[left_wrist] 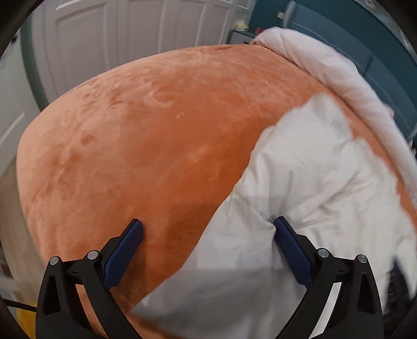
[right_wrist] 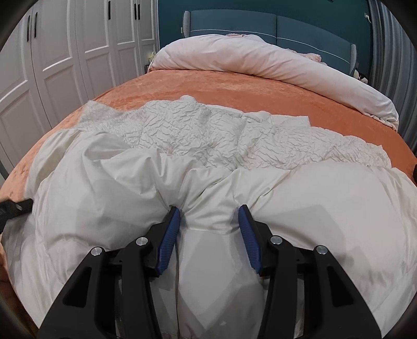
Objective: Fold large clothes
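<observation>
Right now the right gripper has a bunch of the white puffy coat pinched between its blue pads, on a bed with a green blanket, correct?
Not quite: the blanket is orange, not green, as the right wrist view shows. The rest holds: the right gripper has a bunch of the white puffy coat between its blue pads.

Orange bedspread left clear; rolled duvet perhaps blocks beyond.

An orange plush blanket covers the bed, with a pale pink duvet rolled up along its far end in front of a teal padded headboard, and white panelled wardrobe doors with dark handles stand to the left.
</observation>
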A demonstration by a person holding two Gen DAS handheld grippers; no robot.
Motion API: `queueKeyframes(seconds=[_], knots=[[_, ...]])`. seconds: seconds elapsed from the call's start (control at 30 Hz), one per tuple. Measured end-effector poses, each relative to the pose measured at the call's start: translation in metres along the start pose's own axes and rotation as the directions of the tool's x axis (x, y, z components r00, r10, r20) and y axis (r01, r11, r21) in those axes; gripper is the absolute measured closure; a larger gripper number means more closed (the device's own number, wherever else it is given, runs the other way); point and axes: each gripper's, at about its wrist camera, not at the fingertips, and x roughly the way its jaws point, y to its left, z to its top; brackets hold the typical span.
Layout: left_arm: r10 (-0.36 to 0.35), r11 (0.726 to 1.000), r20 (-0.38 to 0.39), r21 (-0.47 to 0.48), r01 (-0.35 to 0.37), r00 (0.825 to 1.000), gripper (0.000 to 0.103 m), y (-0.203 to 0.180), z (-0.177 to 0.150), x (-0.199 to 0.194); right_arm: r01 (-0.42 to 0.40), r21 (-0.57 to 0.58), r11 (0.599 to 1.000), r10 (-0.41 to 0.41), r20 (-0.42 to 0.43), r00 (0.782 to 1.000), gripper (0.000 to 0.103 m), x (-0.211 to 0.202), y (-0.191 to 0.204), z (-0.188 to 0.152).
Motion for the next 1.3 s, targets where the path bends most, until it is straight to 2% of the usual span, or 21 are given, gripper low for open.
queueKeyframes(seconds=[0.1,0.17,0.27,0.53,0.57,0.6,0.63,0.67,0.7,0.77,0.83,0.93,1.13,1.3], knots=[[-0.047,0.998,0.032,-0.040,0.048,0.998,0.006,0.010,0.001,-0.025,-0.005,0.005,1.000,0.005,0.004,1.000,0.058,-0.001,0.000,-0.001],[-0.063,0.997,-0.008,-0.036,0.063,0.998,0.006,0.014,-0.001,-0.020,-0.008,0.009,1.000,0.008,0.008,1.000,0.058,-0.001,0.000,-0.001],[-0.050,0.999,-0.082,-0.026,0.048,0.995,0.006,0.017,-0.012,-0.002,-0.010,0.013,1.000,0.010,0.009,1.000,0.058,-0.001,0.000,-0.002],[-0.066,0.997,-0.020,0.036,0.067,0.998,0.005,-0.001,-0.015,0.011,-0.011,0.015,1.000,0.011,0.013,1.000,0.058,-0.001,-0.001,-0.001],[-0.089,0.995,-0.024,0.039,0.090,0.996,0.007,-0.006,-0.012,0.012,-0.010,0.013,1.000,0.010,0.012,1.000,0.058,0.000,0.000,-0.002],[-0.130,0.991,-0.029,0.039,0.131,0.991,0.026,-0.009,-0.009,0.012,-0.010,0.012,1.000,0.010,0.011,1.000,0.058,0.000,0.000,-0.002],[-0.211,0.976,-0.064,0.038,0.214,0.975,0.054,-0.015,-0.003,0.013,-0.011,0.013,1.000,0.011,0.011,1.000,0.058,0.000,0.000,-0.002],[-0.248,0.967,-0.092,0.028,0.252,0.964,0.062,-0.020,0.000,0.012,-0.012,0.013,1.000,0.012,0.005,1.000,0.058,0.000,-0.001,-0.001],[-0.264,0.963,-0.096,0.021,0.267,0.960,0.073,-0.025,0.004,0.007,-0.014,0.013,1.000,0.014,-0.001,1.000,0.058,0.000,-0.001,0.000],[-0.291,0.954,-0.069,0.050,0.294,0.954,0.088,-0.039,0.010,-0.014,-0.016,0.015,1.000,0.016,-0.024,1.000,0.057,-0.005,-0.002,0.005],[-0.342,0.935,-0.041,0.081,0.344,0.939,0.094,-0.053,0.014,-0.040,-0.015,0.007,1.000,0.016,-0.041,0.999,0.056,-0.017,-0.004,0.007],[-0.399,0.905,-0.013,0.154,0.397,0.917,0.097,-0.084,0.018,-0.083,-0.043,0.034,0.999,0.044,-0.045,0.998,0.053,-0.039,-0.011,0.005],[-0.456,0.851,0.005,0.295,0.434,0.890,0.099,-0.151,-0.001,-0.136,-0.071,0.122,0.990,0.078,-0.059,0.995,0.051,-0.087,-0.049,-0.009],[-0.494,0.778,-0.008,0.442,0.446,0.869,0.099,-0.217,-0.033,-0.164,-0.051,0.204,0.978,0.069,-0.080,0.994,0.051,-0.119,-0.093,-0.027]])
